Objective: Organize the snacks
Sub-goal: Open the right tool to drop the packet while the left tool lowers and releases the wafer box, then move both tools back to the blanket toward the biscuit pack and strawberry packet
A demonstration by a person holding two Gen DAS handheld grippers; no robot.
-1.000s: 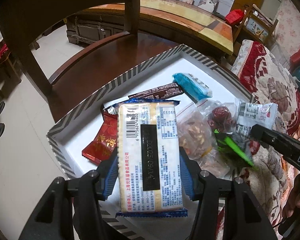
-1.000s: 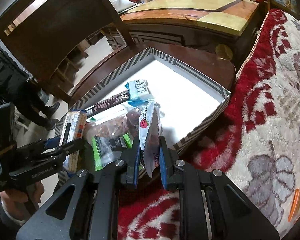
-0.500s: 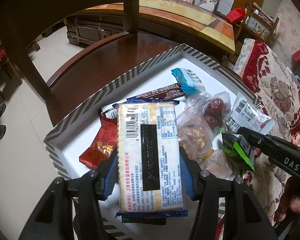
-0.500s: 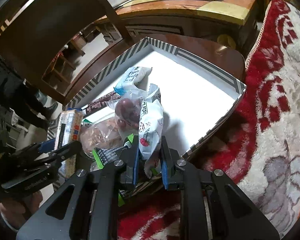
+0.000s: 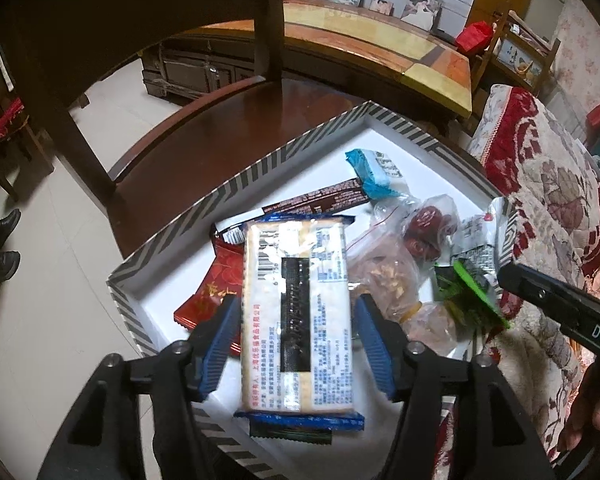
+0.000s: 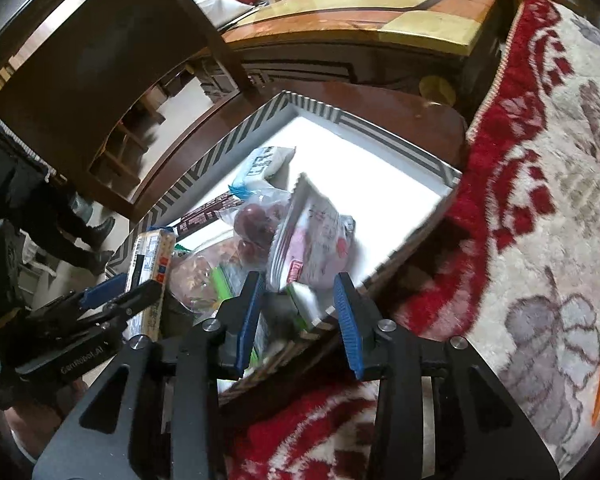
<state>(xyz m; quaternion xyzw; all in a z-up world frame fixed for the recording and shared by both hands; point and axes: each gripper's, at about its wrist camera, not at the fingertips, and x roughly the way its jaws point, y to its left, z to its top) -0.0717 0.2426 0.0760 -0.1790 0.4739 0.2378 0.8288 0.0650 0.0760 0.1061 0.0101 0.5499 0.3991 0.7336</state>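
A striped-rim box (image 5: pixel 236 184) with a white floor holds several snacks. My left gripper (image 5: pixel 296 344) is open, its blue pads apart from the cracker pack (image 5: pixel 296 320), which lies between them over the box's near edge. My right gripper (image 6: pixel 300 312) is open over the box's right edge (image 6: pixel 440 184); the white-and-pink packet (image 6: pixel 316 236) lies loose in front of it on a clear bag of red dates (image 6: pixel 256 220). A bag of nuts (image 5: pixel 388 276), a red packet (image 5: pixel 216 284), a brown bar (image 5: pixel 324 200) and a blue-white packet (image 5: pixel 376 172) also lie in the box.
The box sits on a dark wooden chair seat (image 5: pixel 204 136) with its backrest (image 5: pixel 100 4) at the left. A red-and-cream floral cushion (image 6: pixel 532 200) lies at the right. A long wooden table (image 5: pixel 372 52) stands behind. A person's shoes (image 5: pixel 0 240) are on the tiled floor at the left.
Both grippers have opened. The right one let go of the white-and-pink packet, which dropped onto the snacks. The left one's pads have spread off the cracker pack.
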